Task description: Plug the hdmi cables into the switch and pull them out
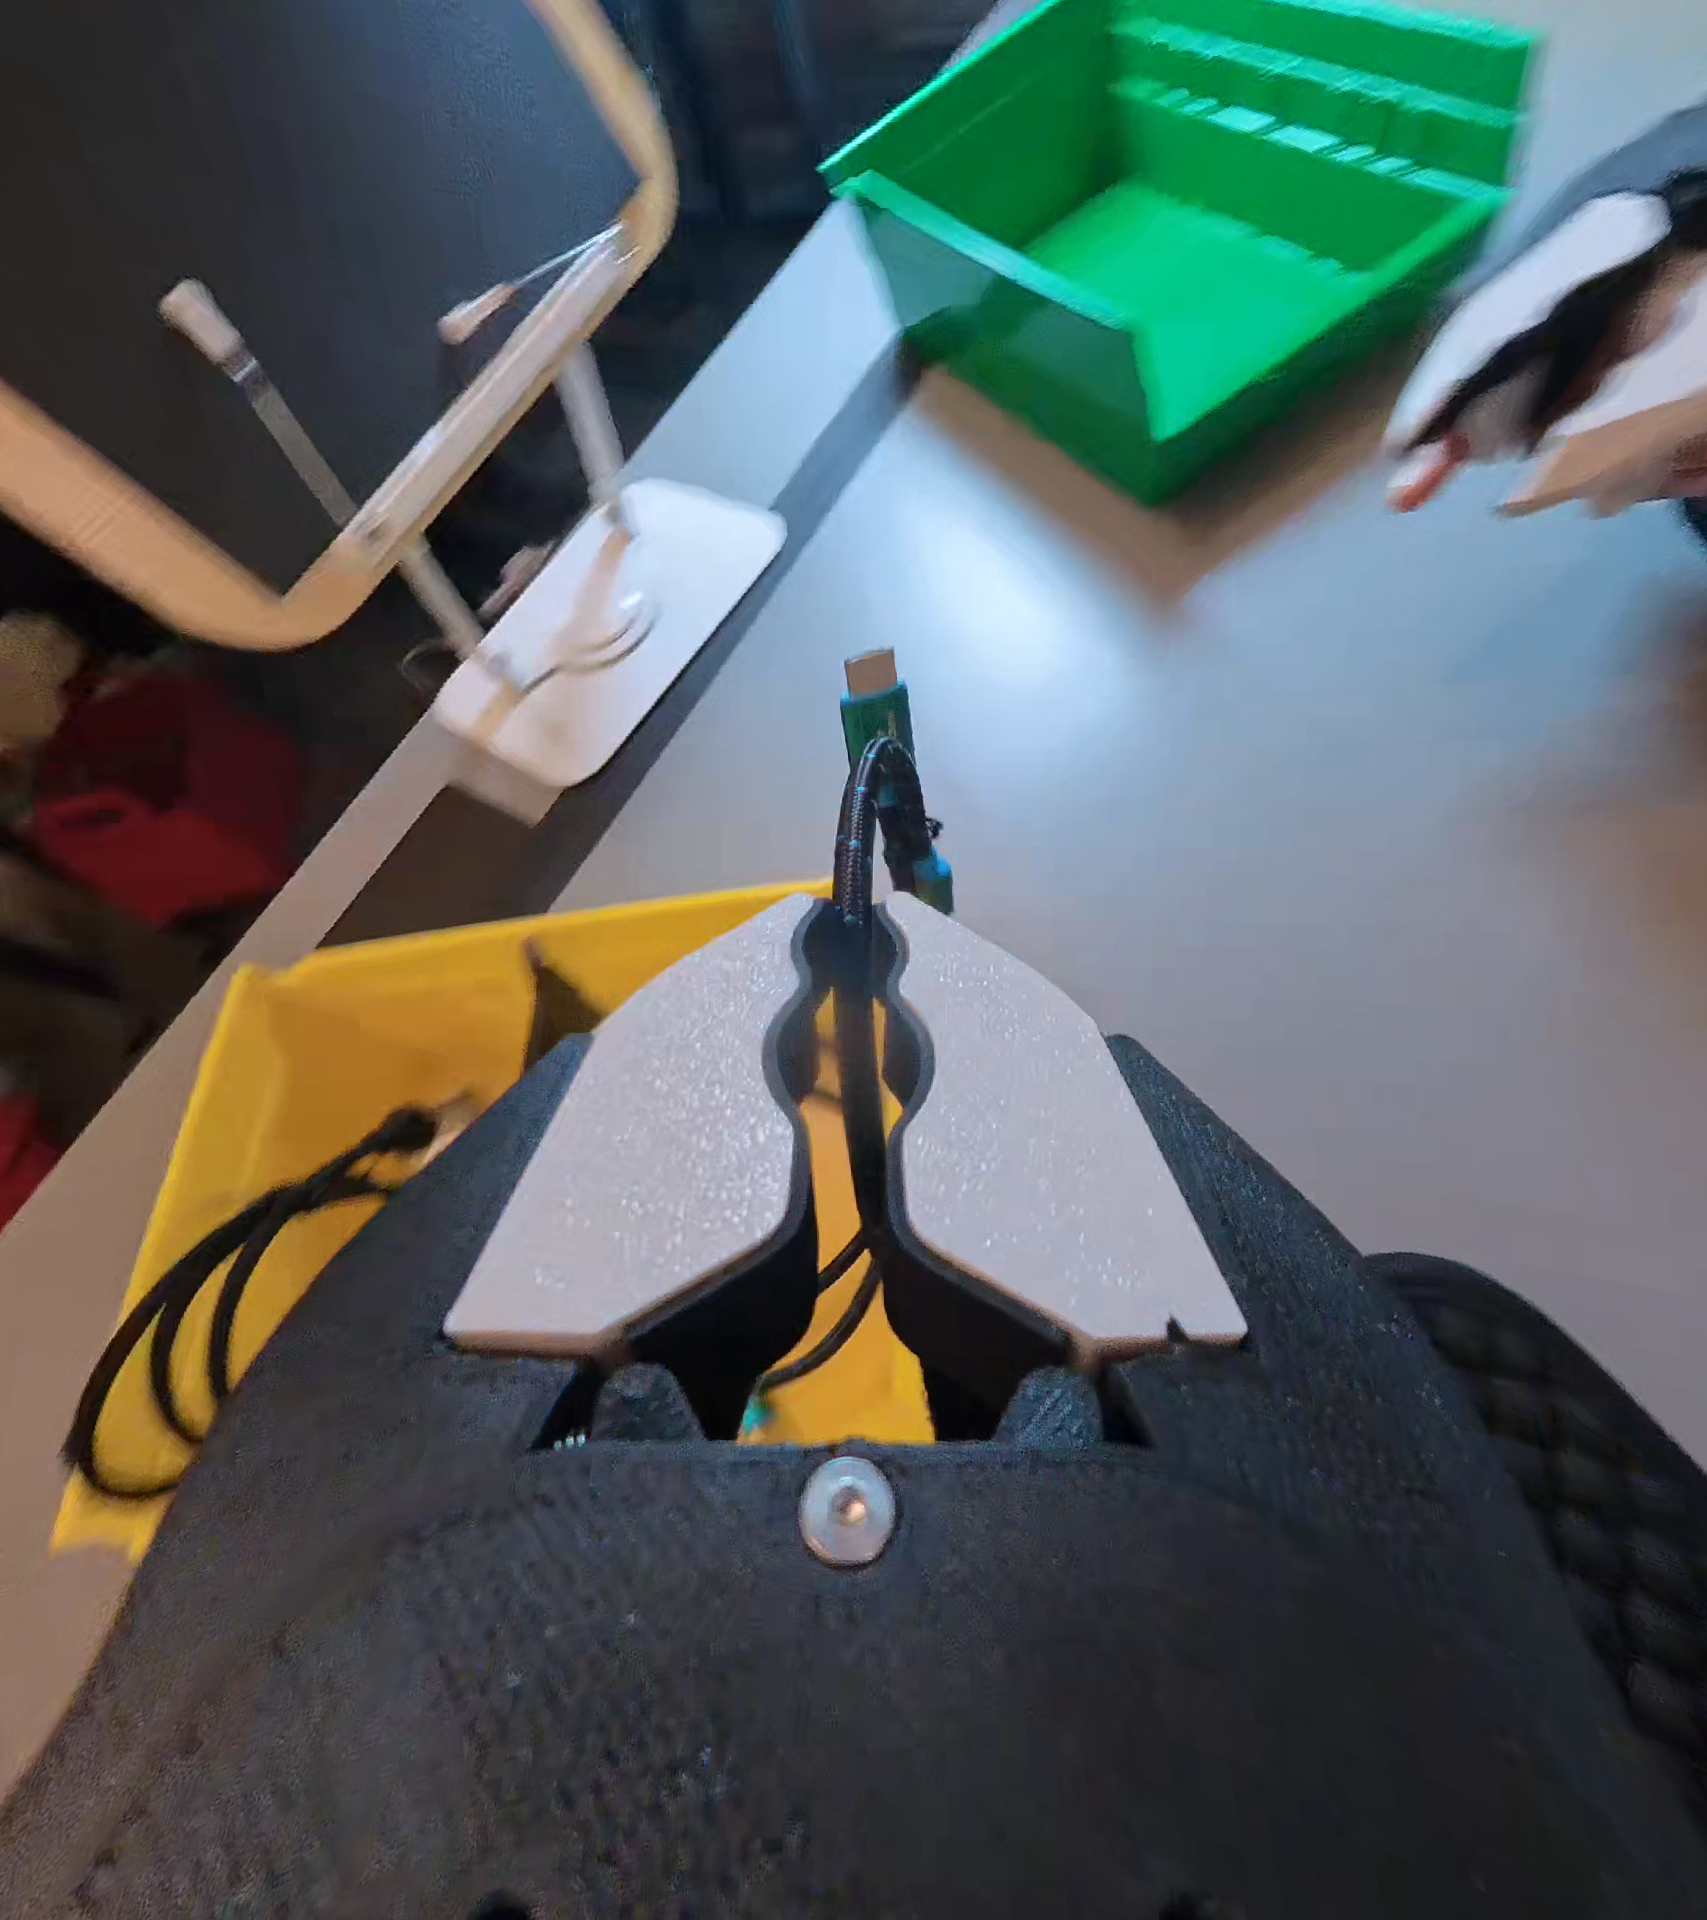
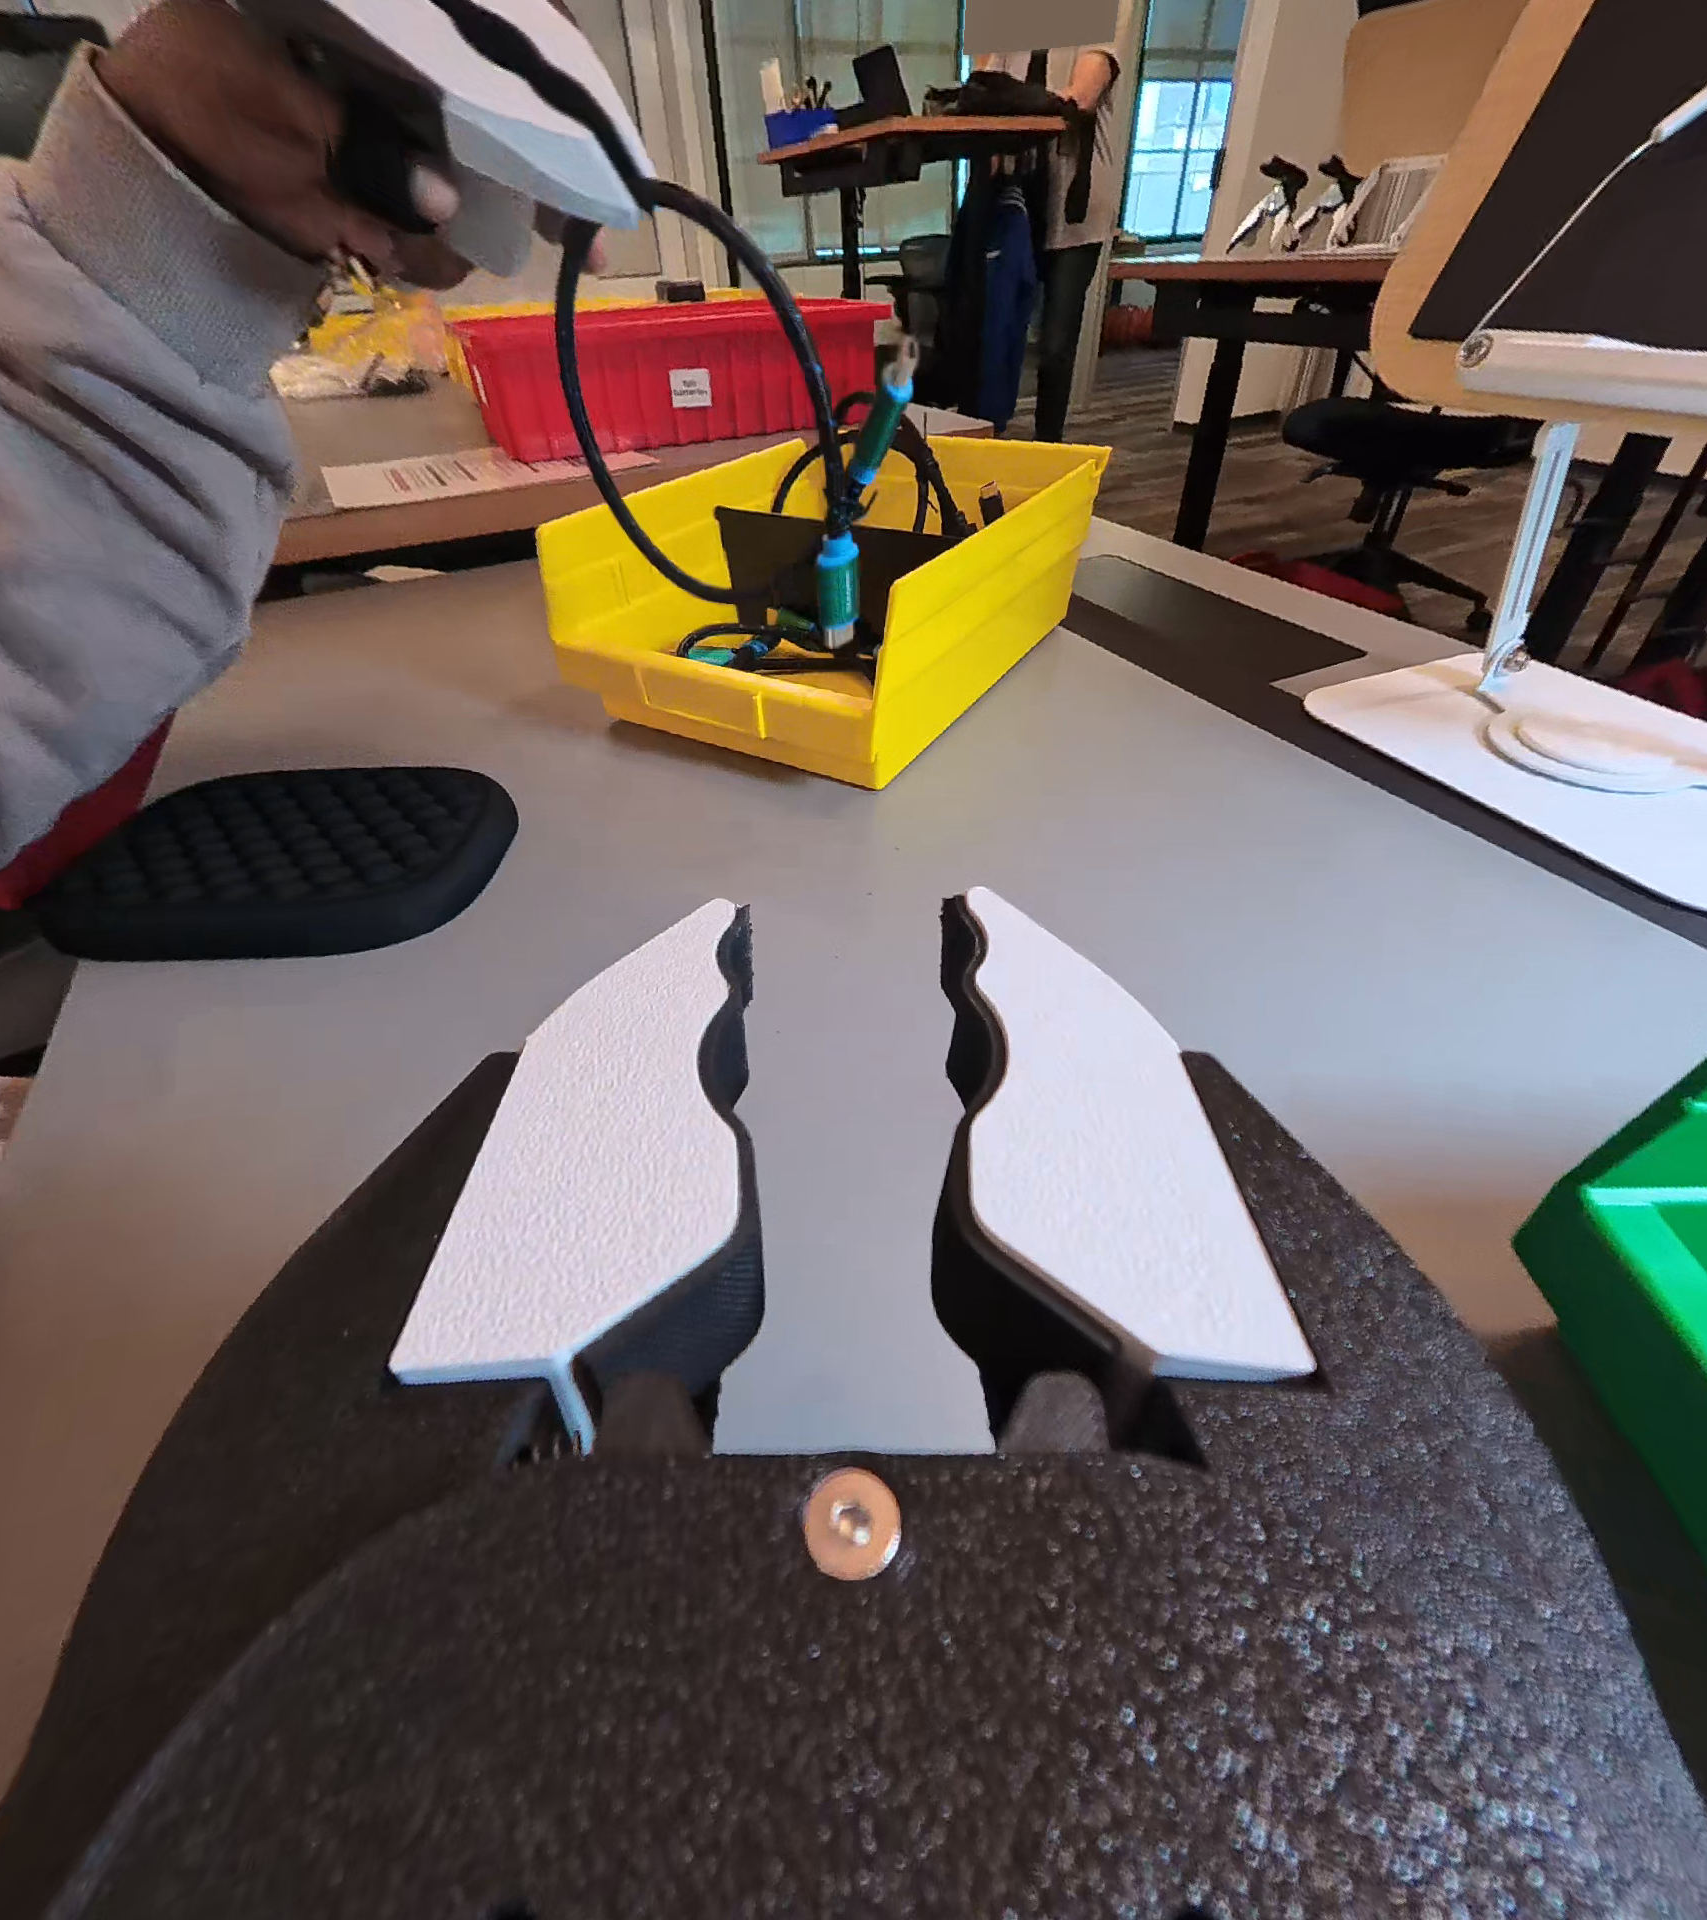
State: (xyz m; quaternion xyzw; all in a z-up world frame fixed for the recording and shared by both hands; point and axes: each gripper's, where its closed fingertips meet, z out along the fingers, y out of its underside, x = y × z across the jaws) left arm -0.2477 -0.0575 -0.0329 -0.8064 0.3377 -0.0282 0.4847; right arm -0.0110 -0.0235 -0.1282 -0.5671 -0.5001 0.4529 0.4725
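Pinching black cable [image 1: 854, 997], left tool [image 1: 875, 914]; right tool [image 2: 849, 925] spread, empty; right view alone shows cable looping above yellow bin [image 2: 984, 665].

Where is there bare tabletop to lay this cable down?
Free: the grey table between the yellow bin, green bin and white stand base, ahead of the open right gripper. Crowded: the yellow bin, full of cables, beneath the left gripper holding the cable.

grey table [image 2: 1192, 883] | wooden desks [image 2: 911, 130] | black office chair [image 2: 1389, 436] | daylit windows [image 2: 1176, 135]
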